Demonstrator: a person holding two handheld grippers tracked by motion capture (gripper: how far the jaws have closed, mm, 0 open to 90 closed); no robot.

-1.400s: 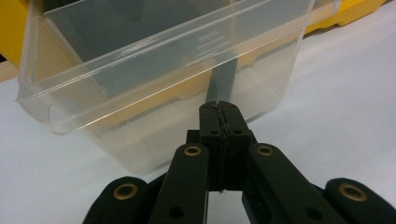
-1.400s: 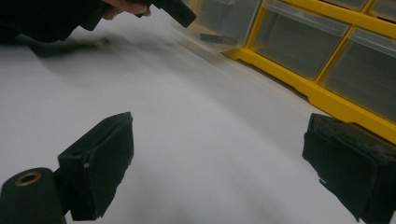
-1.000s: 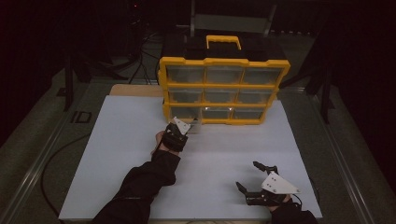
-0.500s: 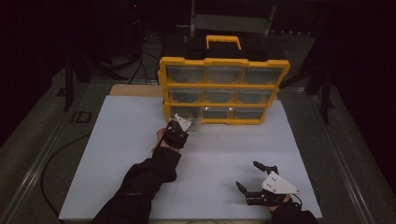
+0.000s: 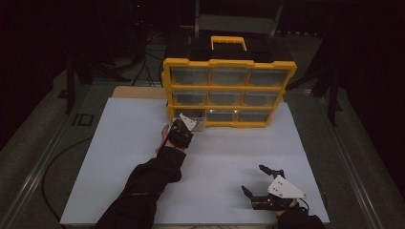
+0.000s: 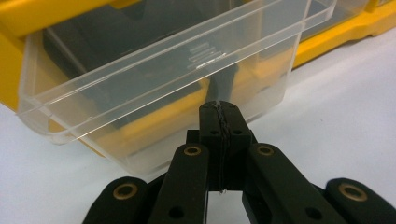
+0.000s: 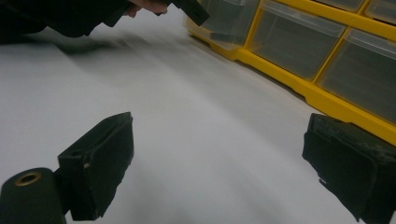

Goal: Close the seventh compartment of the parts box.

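Note:
A yellow drawer cabinet [image 5: 229, 88] with clear drawers and a black top stands at the back of the white board [image 5: 119, 157]. Its bottom-left clear drawer [image 6: 154, 79] is pulled partway out and looks empty. My left gripper [image 6: 219, 109] is shut, with its tips right against that drawer's front wall; I see nothing between the pads. From above, the left gripper [image 5: 187, 125] sits at the cabinet's lower left corner. My right gripper [image 5: 260, 183] rests open near the board's front right, its fingers [image 7: 105, 158] wide apart over bare board.
The cabinet's other drawers [image 7: 299, 42] are pushed in. A brown panel [image 5: 138, 92] lies behind the board's back left. Dark stands and cables crowd the floor at the back left. A sleeved forearm [image 5: 148, 181] lies across the board's front middle.

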